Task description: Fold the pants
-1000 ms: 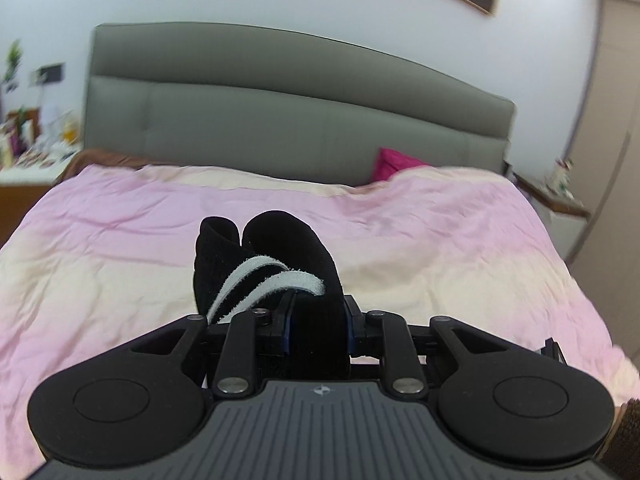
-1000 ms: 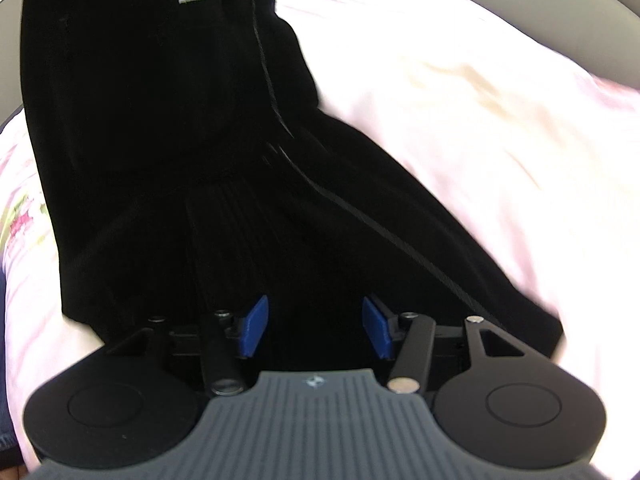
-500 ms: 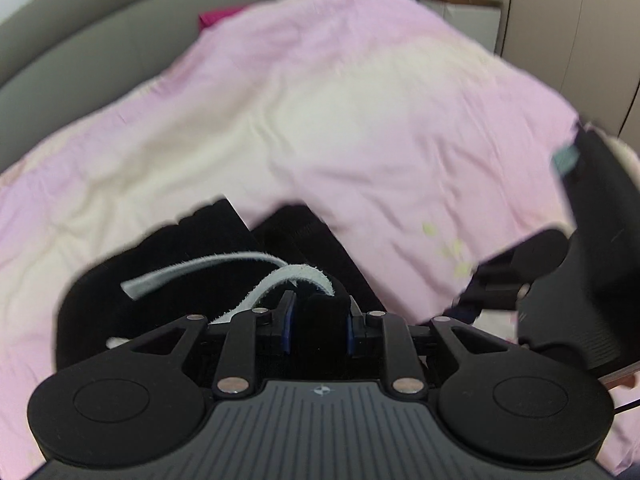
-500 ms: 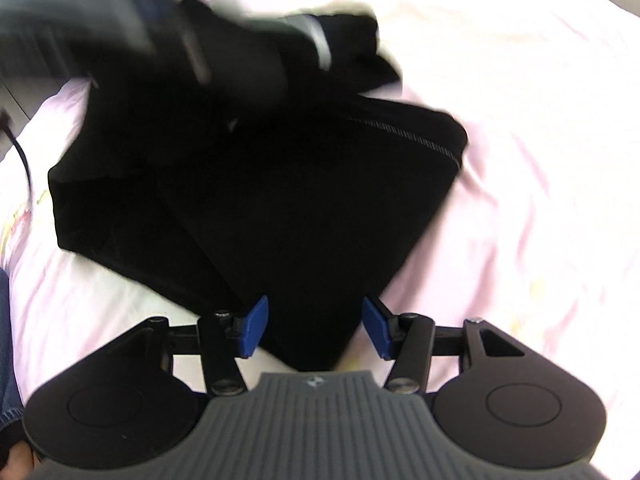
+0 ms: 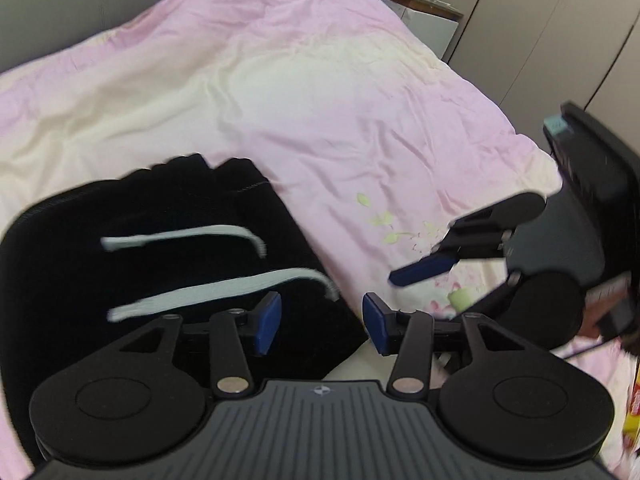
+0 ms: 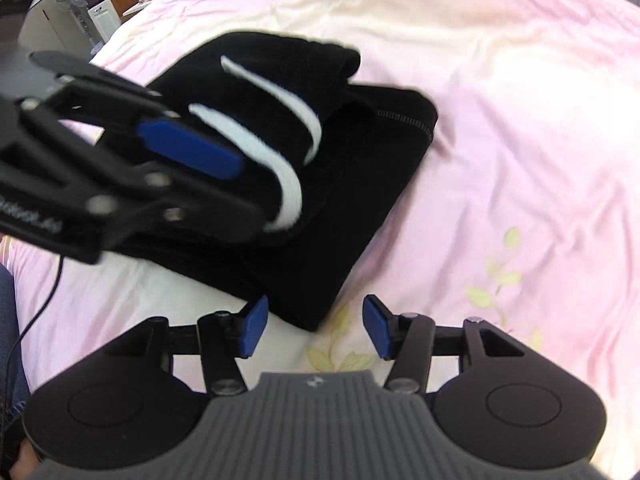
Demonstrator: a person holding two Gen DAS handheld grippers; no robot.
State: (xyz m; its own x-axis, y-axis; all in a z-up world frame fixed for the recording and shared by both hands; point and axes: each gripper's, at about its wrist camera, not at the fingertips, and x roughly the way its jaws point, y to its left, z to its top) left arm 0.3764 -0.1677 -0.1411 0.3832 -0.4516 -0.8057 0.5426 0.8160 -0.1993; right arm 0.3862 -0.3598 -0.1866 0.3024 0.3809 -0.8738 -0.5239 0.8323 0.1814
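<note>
Left wrist view: the left gripper (image 5: 322, 320) hangs with its blue-padded jaws spread apart and nothing between them. Folded black fabric pants (image 5: 160, 264) lie on the near left of a wrinkled pink and cream quilt (image 5: 320, 100); their near right corner reaches under the left blue pad. Two white drawstring cords (image 5: 216, 292) lie across the top of the bundle, blurred. The far edge of the pants is bunched and uneven. To the right, the black right gripper (image 5: 424, 270) hovers over the quilt, apart from the pants; from this side I cannot tell how its jaws stand. Beyond the pants, bare quilt stretches far and right to the bed edge, where a white bedside cabinet (image 5: 432, 24) stands.

Right wrist view: the right gripper (image 6: 314, 330) is released, jaws wide and empty, just short of the pants' (image 6: 352, 184) near corner. The pants form a rough rectangular stack; its right edge is straight, with a stitched hem at the far right corner. The left gripper (image 6: 188, 156) hovers over the stack's left side, blurred. Open quilt (image 6: 520, 120) lies right and far.
</note>
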